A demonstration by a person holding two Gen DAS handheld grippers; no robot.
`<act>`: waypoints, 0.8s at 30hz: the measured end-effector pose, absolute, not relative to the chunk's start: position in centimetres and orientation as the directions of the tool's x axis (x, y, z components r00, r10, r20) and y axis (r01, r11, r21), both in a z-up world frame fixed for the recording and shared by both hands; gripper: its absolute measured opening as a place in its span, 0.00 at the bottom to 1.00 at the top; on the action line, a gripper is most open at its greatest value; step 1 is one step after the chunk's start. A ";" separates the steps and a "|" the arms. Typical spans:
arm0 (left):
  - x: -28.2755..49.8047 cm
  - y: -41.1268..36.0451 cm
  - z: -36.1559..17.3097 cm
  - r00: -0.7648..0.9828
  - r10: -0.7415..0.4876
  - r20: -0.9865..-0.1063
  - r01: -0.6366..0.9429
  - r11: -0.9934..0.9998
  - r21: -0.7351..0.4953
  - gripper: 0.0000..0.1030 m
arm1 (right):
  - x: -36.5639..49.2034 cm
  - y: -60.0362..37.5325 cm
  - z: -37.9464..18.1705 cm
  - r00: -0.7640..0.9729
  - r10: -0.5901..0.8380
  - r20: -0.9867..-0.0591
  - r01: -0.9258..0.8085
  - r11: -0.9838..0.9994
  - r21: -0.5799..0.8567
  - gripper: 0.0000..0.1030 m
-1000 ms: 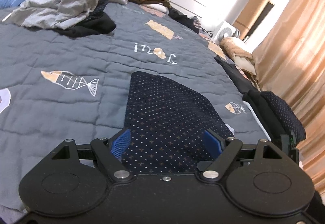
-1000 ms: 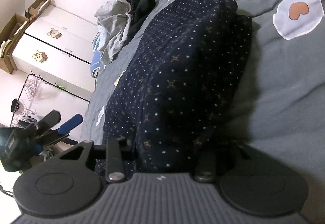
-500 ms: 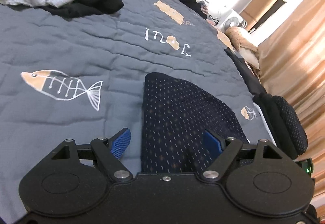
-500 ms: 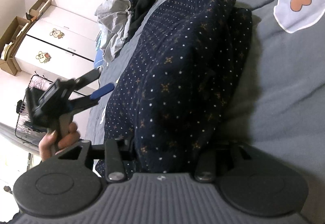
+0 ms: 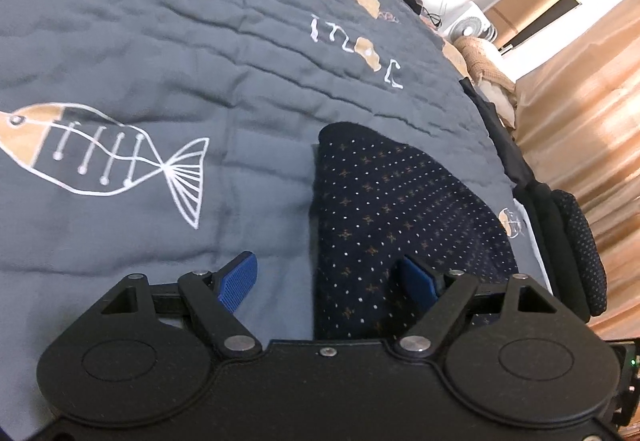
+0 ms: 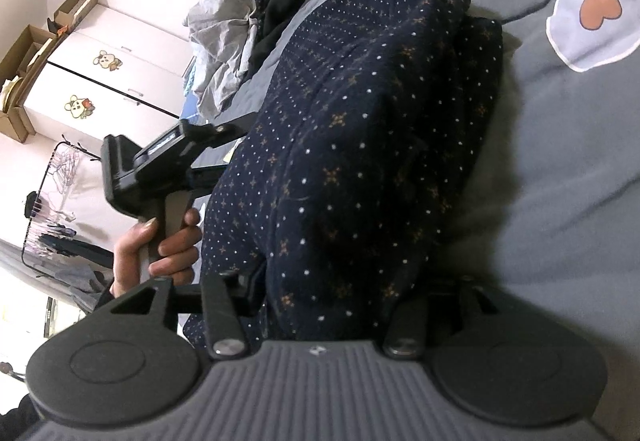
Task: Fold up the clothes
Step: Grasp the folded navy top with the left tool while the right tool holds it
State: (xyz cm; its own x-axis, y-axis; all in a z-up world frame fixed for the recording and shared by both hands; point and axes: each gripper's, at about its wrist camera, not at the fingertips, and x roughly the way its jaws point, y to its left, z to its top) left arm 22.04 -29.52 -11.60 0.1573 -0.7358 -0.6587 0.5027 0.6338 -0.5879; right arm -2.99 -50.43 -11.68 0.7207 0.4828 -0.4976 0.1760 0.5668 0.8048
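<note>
Grey quilted bedding (image 5: 168, 53) with a fish-skeleton print (image 5: 100, 153) covers the bed, and a heap of loose clothes (image 6: 236, 33) lies at its far end. On the quilt sits the navy dotted garment (image 5: 392, 209), folded into a thick bundle. At the left, the left tool (image 5: 326, 281) stands wide open — one blue pad over bare quilt, the other over the garment's edge, gripping nothing. At the right, the right tool (image 6: 332, 305) straddles the bundle's near end; its jaws have just been opening, and whether they still pinch the cloth cannot be told.
</note>
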 end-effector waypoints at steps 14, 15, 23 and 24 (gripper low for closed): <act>22.7 -33.0 -11.9 0.102 -0.760 -0.642 0.554 0.580 -0.598 0.82 | -3.3 -50.2 -11.7 0.730 0.470 -0.496 0.179 0.569 0.802 0.46; 22.7 -33.3 -12.0 0.094 -0.760 -0.643 0.561 0.574 -0.597 0.82 | -3.3 -50.2 -11.7 0.730 0.470 -0.496 0.179 0.569 0.802 0.46; 23.6 -34.5 -12.9 0.035 -0.784 -0.620 0.576 0.523 -0.628 0.82 | -3.4 -50.2 -11.7 0.733 0.467 -0.495 0.183 0.564 0.805 0.47; 23.7 -34.6 -13.0 0.030 -0.785 -0.618 0.580 0.517 -0.629 0.82 | -3.4 -50.2 -11.7 0.733 0.467 -0.494 0.184 0.563 0.805 0.47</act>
